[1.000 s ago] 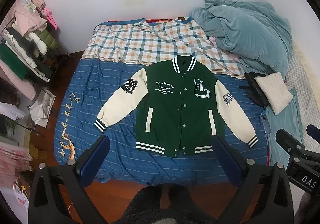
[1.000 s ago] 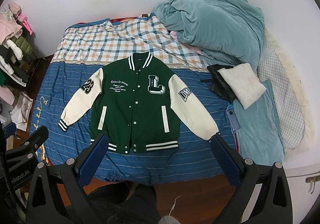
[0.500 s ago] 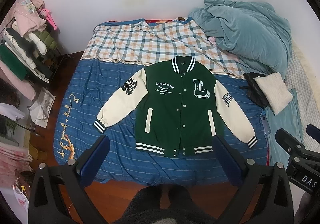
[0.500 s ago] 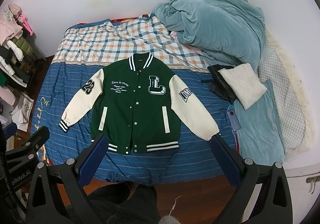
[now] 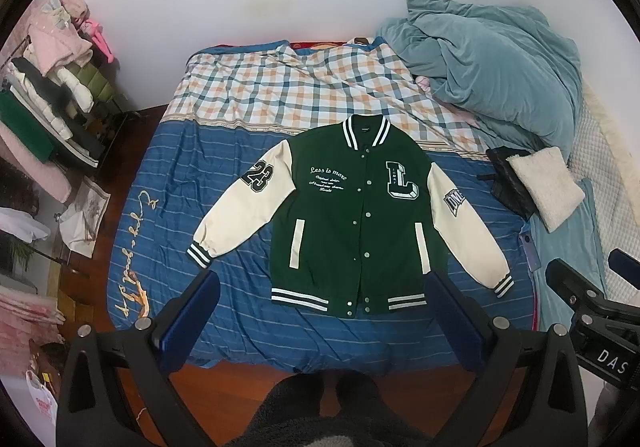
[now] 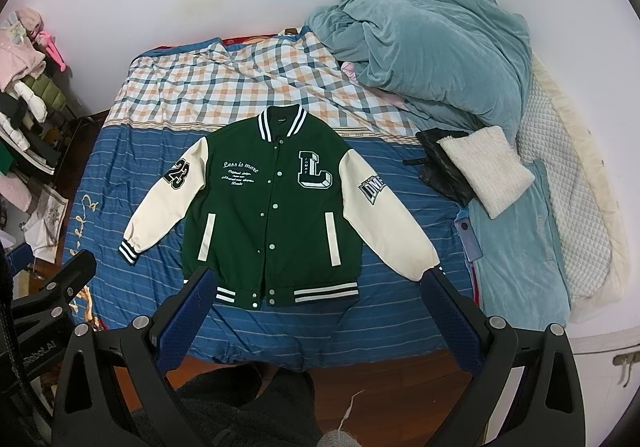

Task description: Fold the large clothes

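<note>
Nothing shifted since a second ago: varsity jacket stayed flat, unfolded, near the bed foot edge. Left gripper and right gripper hung wide, empty; folding unstarted.

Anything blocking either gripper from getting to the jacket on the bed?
Nothing visible. The jacket lies flat and spread on the blue striped cover, with only open air between it and the open left gripper and right gripper. The black bag and white cushion sit off to the side.
</note>
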The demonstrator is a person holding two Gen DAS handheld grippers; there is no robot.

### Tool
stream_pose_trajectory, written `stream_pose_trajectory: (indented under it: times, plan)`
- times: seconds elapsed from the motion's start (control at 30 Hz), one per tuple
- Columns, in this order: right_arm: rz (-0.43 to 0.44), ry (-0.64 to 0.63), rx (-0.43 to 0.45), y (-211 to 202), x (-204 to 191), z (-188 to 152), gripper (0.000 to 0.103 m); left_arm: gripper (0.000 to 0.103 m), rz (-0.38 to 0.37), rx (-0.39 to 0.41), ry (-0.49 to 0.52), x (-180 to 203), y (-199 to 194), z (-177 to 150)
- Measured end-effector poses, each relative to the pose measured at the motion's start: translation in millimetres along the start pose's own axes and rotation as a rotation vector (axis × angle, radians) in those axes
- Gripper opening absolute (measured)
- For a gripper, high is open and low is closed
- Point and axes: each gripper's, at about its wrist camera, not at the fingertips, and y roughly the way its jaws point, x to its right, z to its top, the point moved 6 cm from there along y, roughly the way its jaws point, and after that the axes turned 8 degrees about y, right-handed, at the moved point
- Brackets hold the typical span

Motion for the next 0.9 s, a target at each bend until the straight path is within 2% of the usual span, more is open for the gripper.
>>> stream_pose_trajectory:
  times: [0.47, 0.6, 0.73, 0.8, 0.87, 0.9]
  plan:
    - [0.006, 0.005, -0.004, -0.4, -1.5, 2.8, 0.103, 0.103, -0.002, 0.000, 0.007, 5.2, 0.0, 12.6]
    - [0.012, 0.020, -0.006, 2.9, -4.4, 4.0, 0.103, 0.103, 0.015, 0.036, 0.018, 0.1, 15.2, 23.9]
    - [0.063, 0.133, 0.033, 24.6, -2.6, 5.8, 0.103, 0.103, 0.070, 0.106, 0.029, -11.1, 47.6, 39.5]
    - [0.048, 0.232, 0.043, 47.2, 12.5, 0.7, 0.102, 0.103, 0.100, 0.133, 0.047, -13.3, 72.8, 46.2]
    - [0.043, 0.352, 0.049, 78.9, 35.2, -8.4, 0.086, 0.103, 0.129, 0.128, 0.070, -13.0, 102.3, 48.1]
    - [0.036, 0.418, 0.028, 98.6, 48.9, -14.2, 0.063, 0.103, 0.132, 0.118, 0.077, -12.0, 116.6, 45.4]
